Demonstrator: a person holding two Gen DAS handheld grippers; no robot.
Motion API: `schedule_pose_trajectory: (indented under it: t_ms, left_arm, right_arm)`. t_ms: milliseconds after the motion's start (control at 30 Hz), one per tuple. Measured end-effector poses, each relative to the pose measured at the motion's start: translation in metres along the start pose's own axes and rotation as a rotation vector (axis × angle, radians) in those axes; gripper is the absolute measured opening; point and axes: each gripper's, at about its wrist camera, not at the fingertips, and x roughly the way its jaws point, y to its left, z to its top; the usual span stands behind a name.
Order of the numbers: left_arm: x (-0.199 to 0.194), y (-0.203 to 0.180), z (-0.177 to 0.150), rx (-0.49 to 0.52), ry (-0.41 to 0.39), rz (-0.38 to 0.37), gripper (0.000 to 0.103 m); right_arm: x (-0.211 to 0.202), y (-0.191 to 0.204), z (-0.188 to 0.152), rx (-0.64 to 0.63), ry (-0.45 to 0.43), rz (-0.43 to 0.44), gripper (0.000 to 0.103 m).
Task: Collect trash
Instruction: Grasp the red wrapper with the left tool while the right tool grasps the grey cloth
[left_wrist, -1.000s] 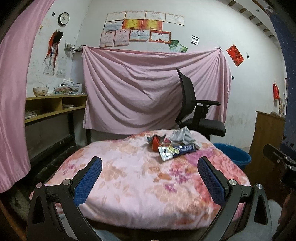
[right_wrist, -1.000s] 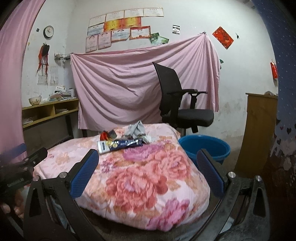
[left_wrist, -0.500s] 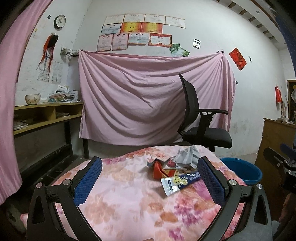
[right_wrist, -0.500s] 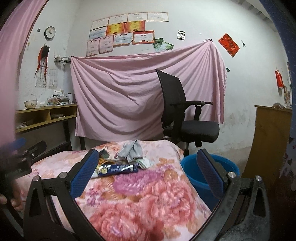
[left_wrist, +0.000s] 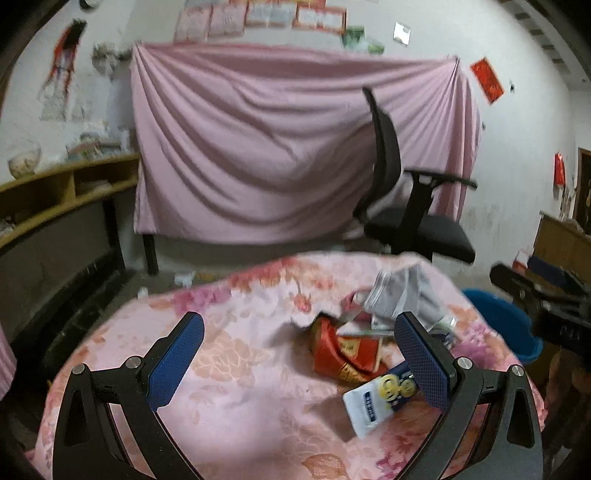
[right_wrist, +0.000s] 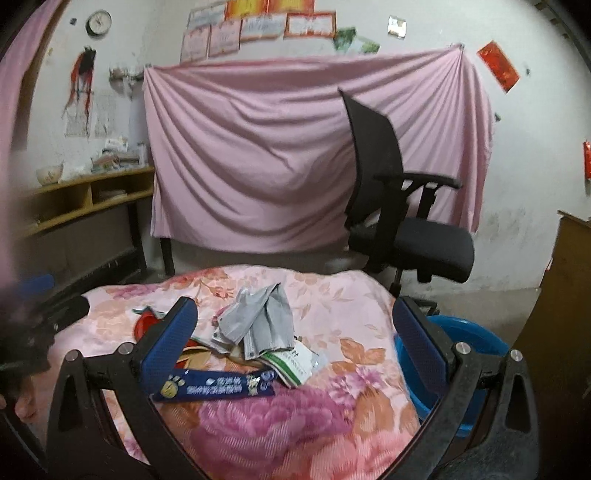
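Left wrist view shows you a floral quilt spread over the surface, with the trash heaped toward its far right corner: a red wrapper, a white and blue packet and a grey crumpled wrapper. Beyond that far edge stand a black office chair and a pink sheet hung on the wall; a blue basin sits off the right edge. Your left hand-held gripper is spread wide, holding nothing, its right finger overlapping the packet in view. Right wrist view shows your right hand-held gripper equally wide and empty, framing the grey wrapper and a dark blue packet.
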Motion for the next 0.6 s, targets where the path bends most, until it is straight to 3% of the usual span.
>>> schedule_pose_trajectory:
  t_ms: [100, 367, 467, 600]
  left_arm:
    - [0.022, 0.005, -0.003, -0.019, 0.079, -0.038, 0.099]
    - [0.056, 0.004, -0.007, -0.044, 0.218, -0.136, 0.059]
    - [0.064, 0.003, -0.008, -0.059, 0.268, -0.161, 0.049]
    - [0.071, 0.001, -0.007, -0.077, 0.305, -0.173, 0.046]
  right_arm:
    - [0.026, -0.001, 0.003, 0.017, 0.075, 0.035, 0.103]
    - [0.082, 0.008, -0.004, 0.032, 0.257, 0.117, 0.103]
    - [0.099, 0.01, -0.006, 0.042, 0.31, 0.134, 0.101]
    - [0.118, 0.009, -0.01, 0.082, 0.376, 0.165, 0.098]
